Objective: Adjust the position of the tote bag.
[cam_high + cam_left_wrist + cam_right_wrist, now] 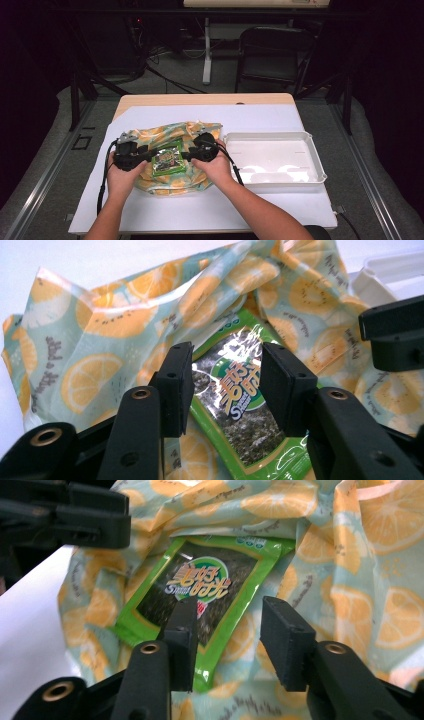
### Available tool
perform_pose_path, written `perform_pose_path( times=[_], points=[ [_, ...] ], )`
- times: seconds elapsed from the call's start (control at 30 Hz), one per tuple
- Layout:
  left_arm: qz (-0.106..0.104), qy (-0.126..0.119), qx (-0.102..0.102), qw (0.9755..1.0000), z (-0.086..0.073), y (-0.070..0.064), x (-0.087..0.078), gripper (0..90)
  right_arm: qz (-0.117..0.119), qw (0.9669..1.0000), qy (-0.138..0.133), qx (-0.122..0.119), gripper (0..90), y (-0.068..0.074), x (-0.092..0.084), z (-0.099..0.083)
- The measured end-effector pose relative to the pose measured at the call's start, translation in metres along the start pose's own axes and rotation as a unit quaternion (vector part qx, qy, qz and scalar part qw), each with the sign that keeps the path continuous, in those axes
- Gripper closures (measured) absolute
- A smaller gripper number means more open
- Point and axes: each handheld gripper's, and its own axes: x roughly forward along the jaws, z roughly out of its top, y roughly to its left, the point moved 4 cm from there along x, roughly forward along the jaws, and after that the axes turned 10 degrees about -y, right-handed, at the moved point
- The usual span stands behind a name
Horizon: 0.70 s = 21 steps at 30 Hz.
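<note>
A green seaweed snack packet (167,160) lies flat on a crumpled orange-slice print cloth bag (170,132) at the table's middle. My left gripper (149,157) points at the packet's left edge and my right gripper (187,156) at its right edge, tips facing each other. In the left gripper view the jaws (227,372) stand apart over the packet (235,390), not pressing it. In the right gripper view the jaws (227,625) stand apart over the packet's near corner (200,585), one jaw over the cloth (360,595).
A white plastic tray (265,134) sits right of the cloth, its corner also at the far right (380,270). A white sheet (200,210) covers the table. A dark chair (272,50) stands behind the table.
</note>
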Motion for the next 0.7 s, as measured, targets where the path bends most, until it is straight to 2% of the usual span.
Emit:
perform_pose_path(
  times=[0.2, 0.33, 0.4, 0.5, 0.63, 0.7],
  points=[
    [-0.01, 0.019, -0.024, 0.9995, -0.009, 0.003, 0.008, 53.3, -0.018, 0.9998, 0.013, 0.001, 65.8, 0.007, 0.021, 0.002],
    [-0.012, 0.025, -0.042, 0.9988, -0.013, 0.007, 0.011, 53.1, -0.029, 0.999, 0.032, -0.004, 69.8, 0.007, 0.031, 0.0],
    [-0.009, 0.031, -0.043, 0.9986, -0.015, 0.008, 0.012, 53.0, -0.033, 0.999, 0.031, 0.001, 71.7, 0.006, 0.035, 0.0],
    [-0.007, 0.039, -0.04, 0.9984, -0.017, 0.008, 0.014, 53.1, -0.044, 0.998, 0.046, -0.003, 73.6, 0.003, 0.038, -0.001],
    [-0.001, 0.044, -0.035, 0.9984, -0.019, 0.007, 0.016, 53.1, -0.047, 0.9979, 0.044, 0.012, 75.1, 0.001, 0.043, -0.004],
    [0.0, 0.042, -0.037, 0.9984, -0.02, 0.007, 0.016, 52.9, -0.047, 0.9975, 0.052, 0.007, 77.0, -0.001, 0.044, -0.005]
  ],
)
